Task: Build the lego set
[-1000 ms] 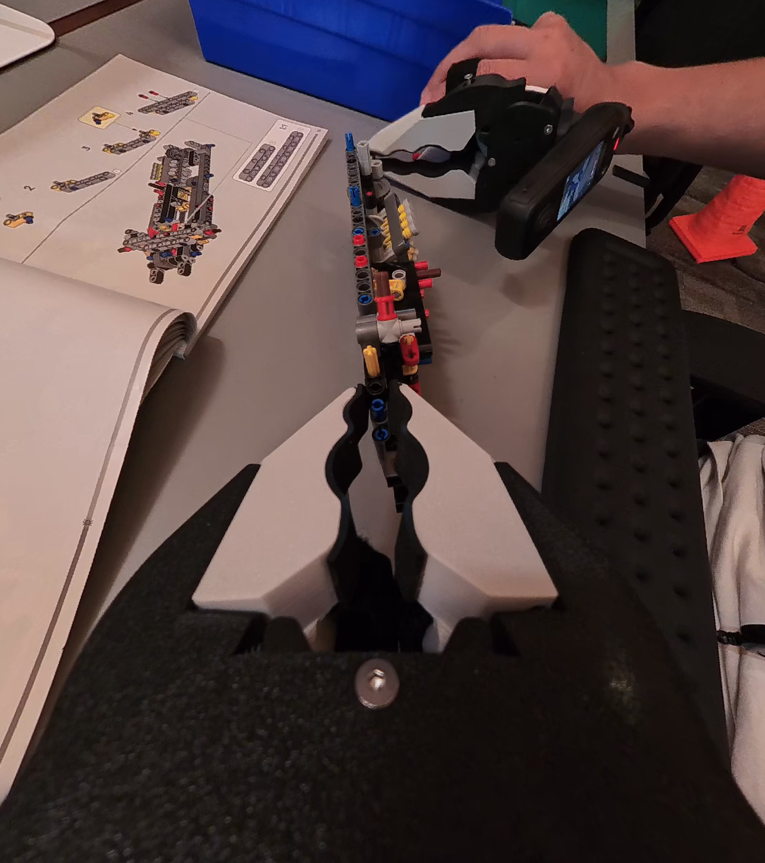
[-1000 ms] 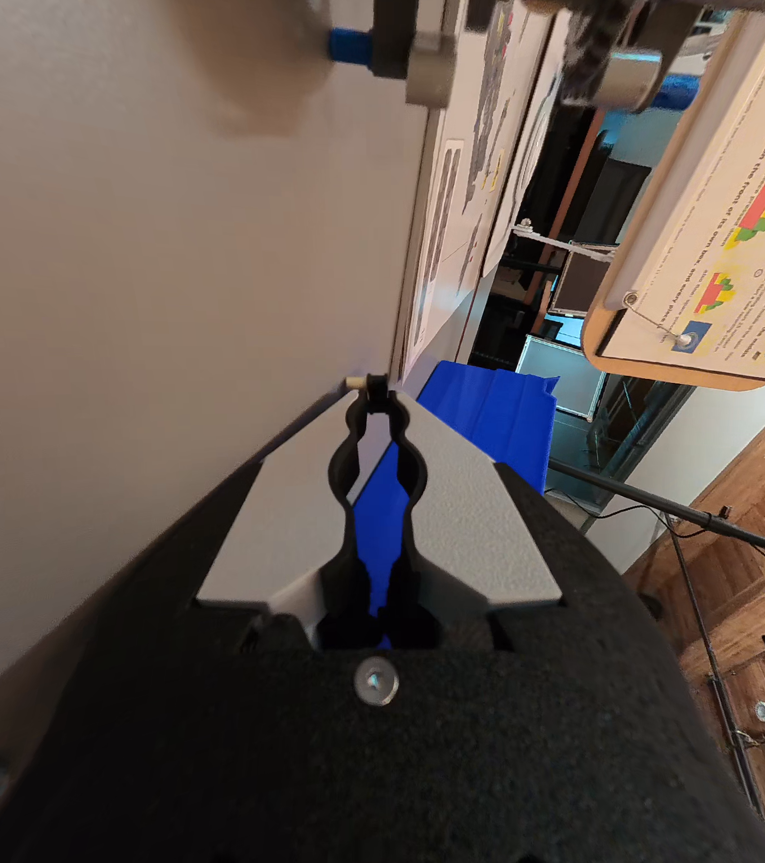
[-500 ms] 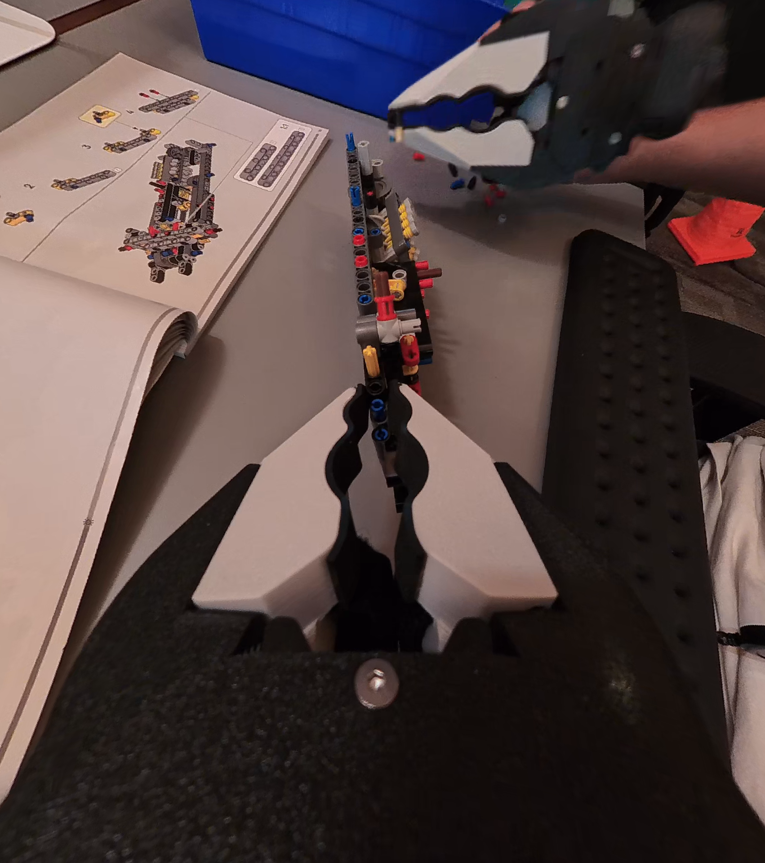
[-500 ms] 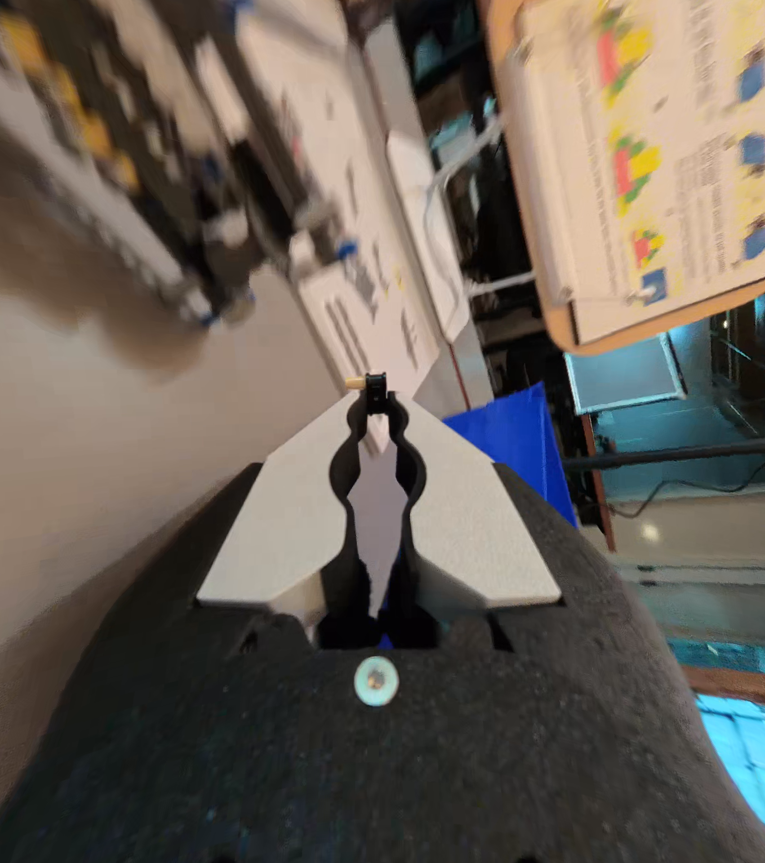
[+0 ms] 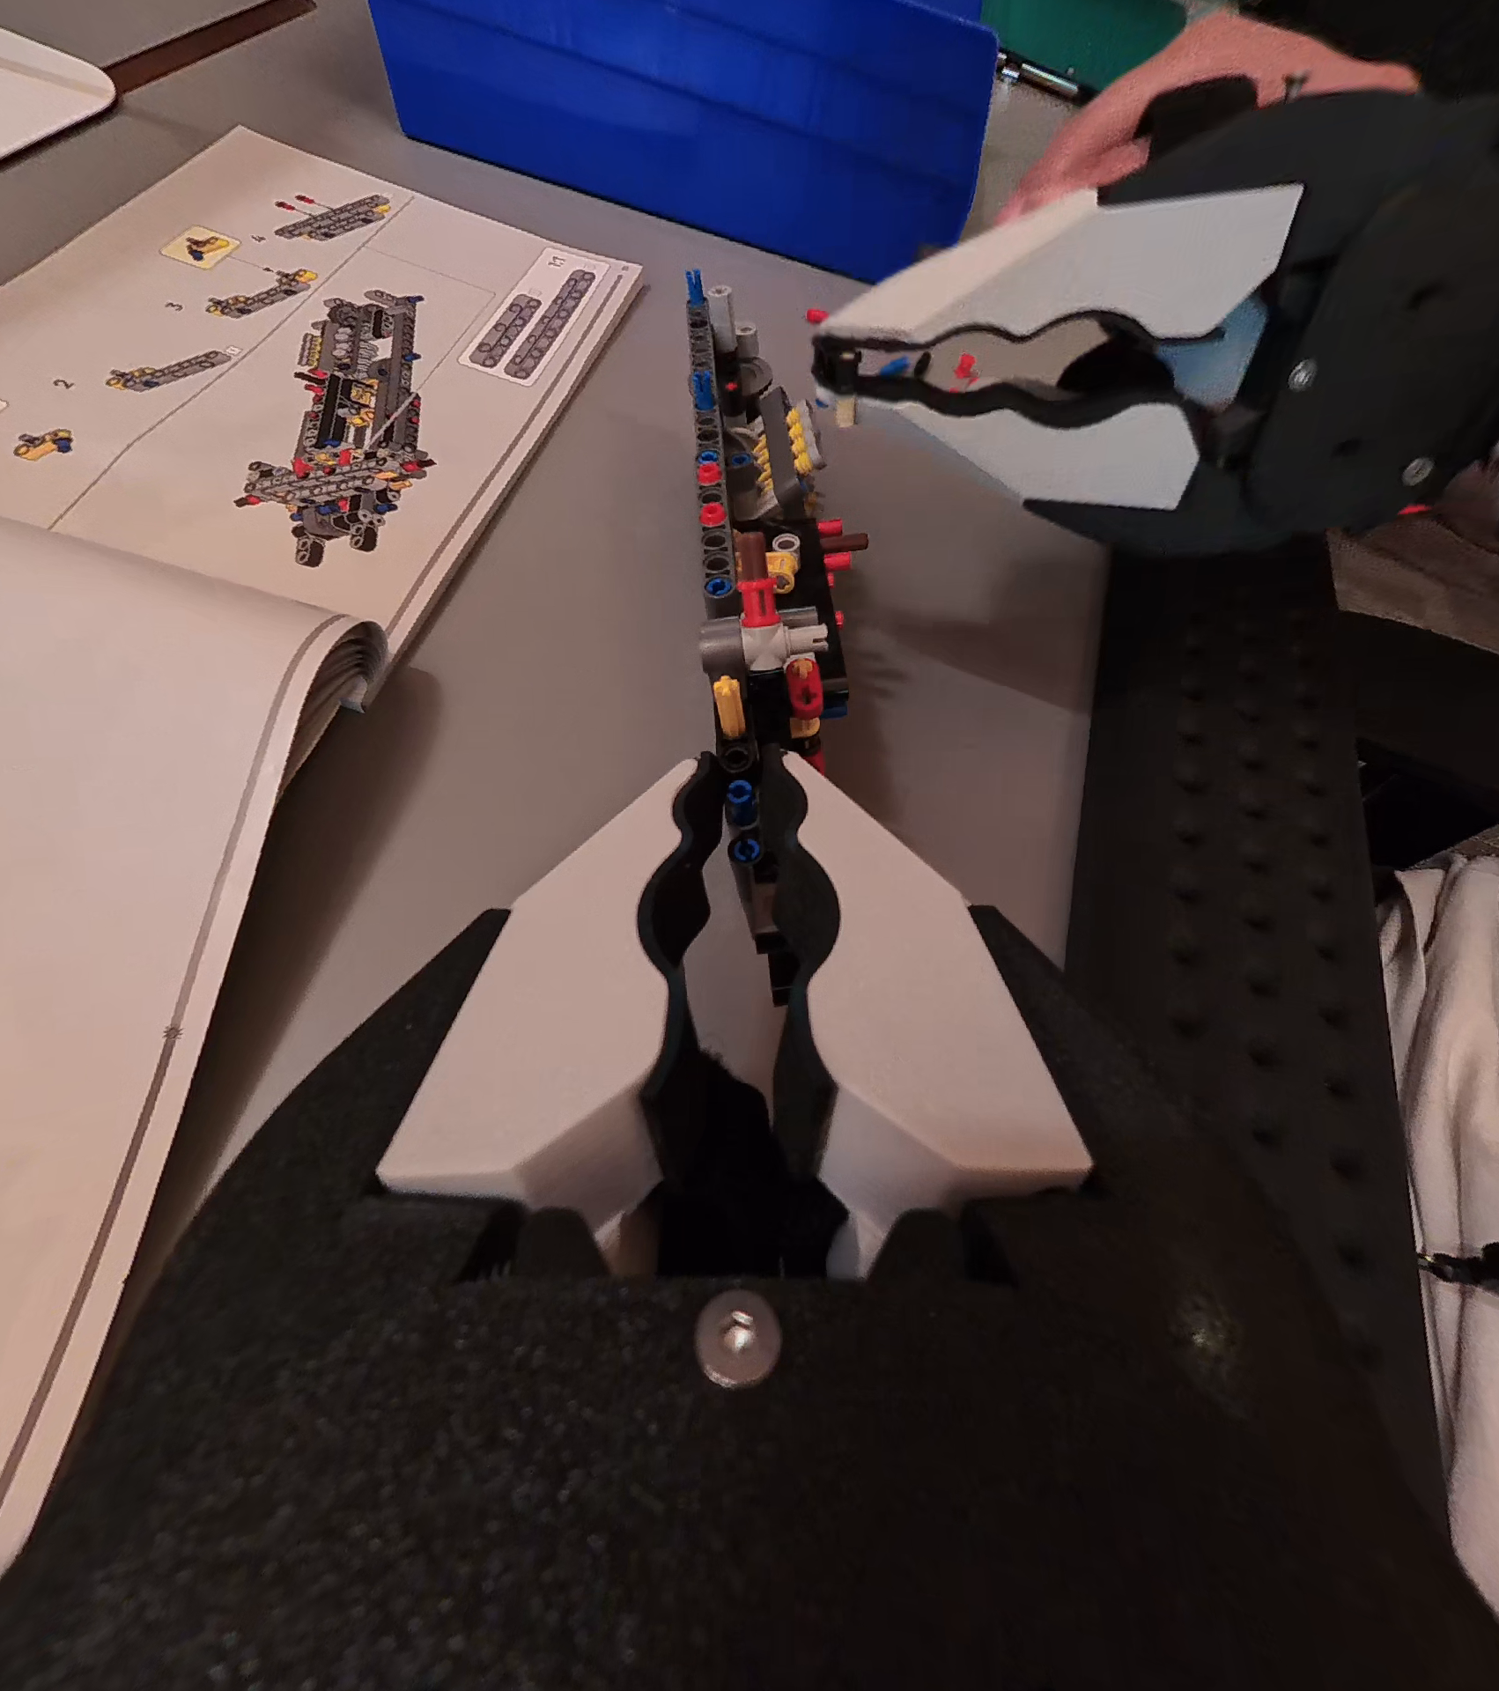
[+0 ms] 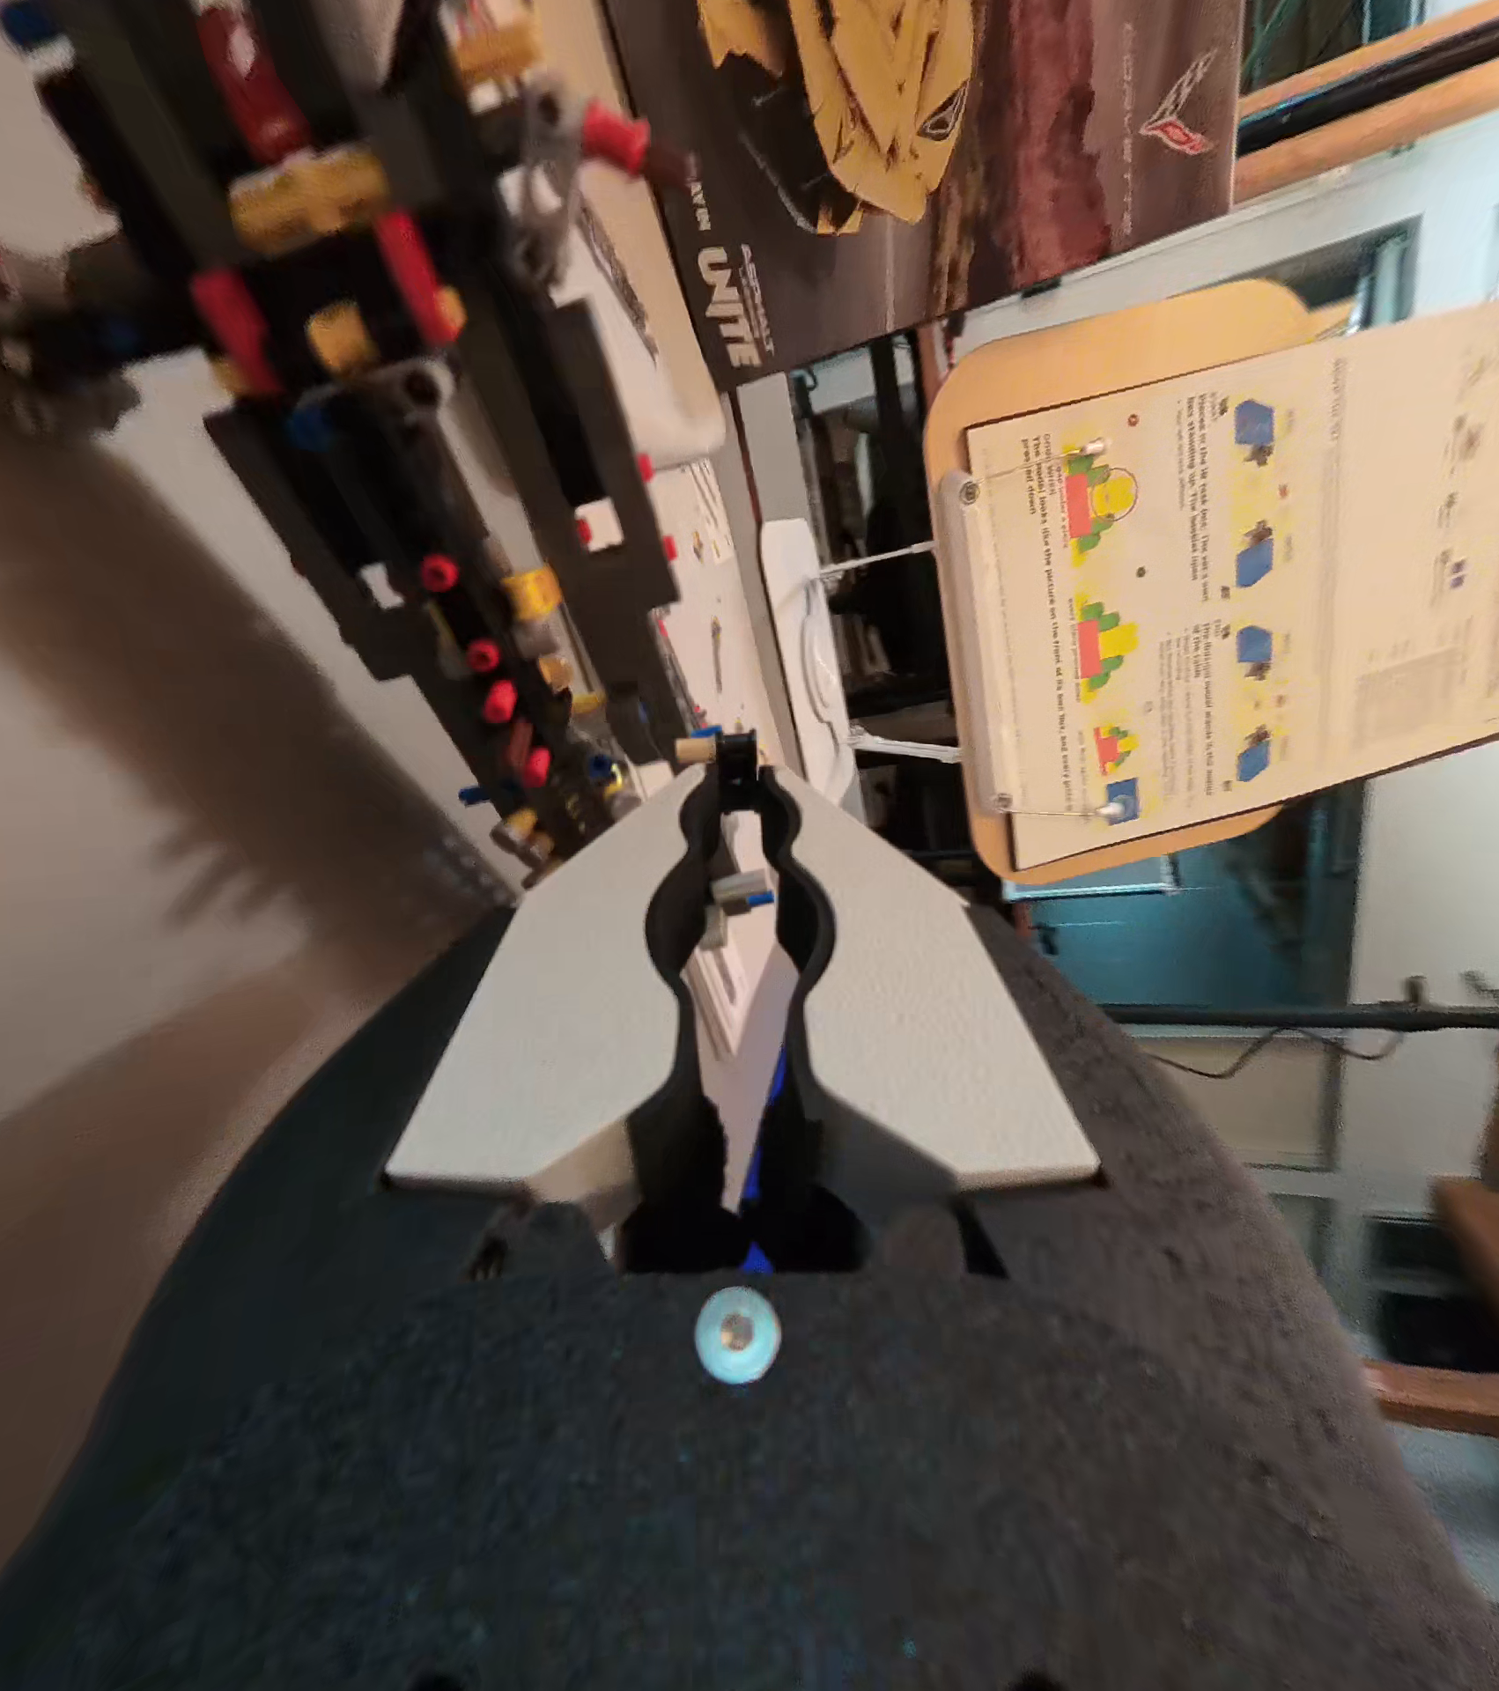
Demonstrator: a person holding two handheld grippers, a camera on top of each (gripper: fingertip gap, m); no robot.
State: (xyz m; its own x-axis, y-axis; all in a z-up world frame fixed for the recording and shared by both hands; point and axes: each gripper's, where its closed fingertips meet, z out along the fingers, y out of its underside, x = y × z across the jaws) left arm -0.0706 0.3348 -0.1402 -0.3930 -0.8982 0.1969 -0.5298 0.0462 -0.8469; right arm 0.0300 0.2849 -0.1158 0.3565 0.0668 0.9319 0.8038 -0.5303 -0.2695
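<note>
A long black lego frame (image 5: 732, 512) with red, yellow and blue pins stands on edge on the grey table. My left gripper (image 5: 741, 778) is shut on its near end. My right gripper (image 6: 735, 764) is shut on a small black piece with a tan pin (image 6: 714, 748) at its tips. In the left wrist view the right gripper (image 5: 837, 384) hovers just right of the frame's far part, held by a hand. The frame (image 6: 416, 439) fills the upper left of the tilted right wrist view.
An open instruction booklet (image 5: 206, 439) lies left of the frame. A blue bin (image 5: 691, 119) stands at the back. Small loose pieces (image 5: 814, 316) lie near it. A black chair arm (image 5: 1231, 869) runs along the table's right edge. A clipboard (image 6: 1258, 595) stands behind.
My right gripper lifted off the table with the small piece and swung toward the frame's far part. My left gripper and the frame stayed still.
</note>
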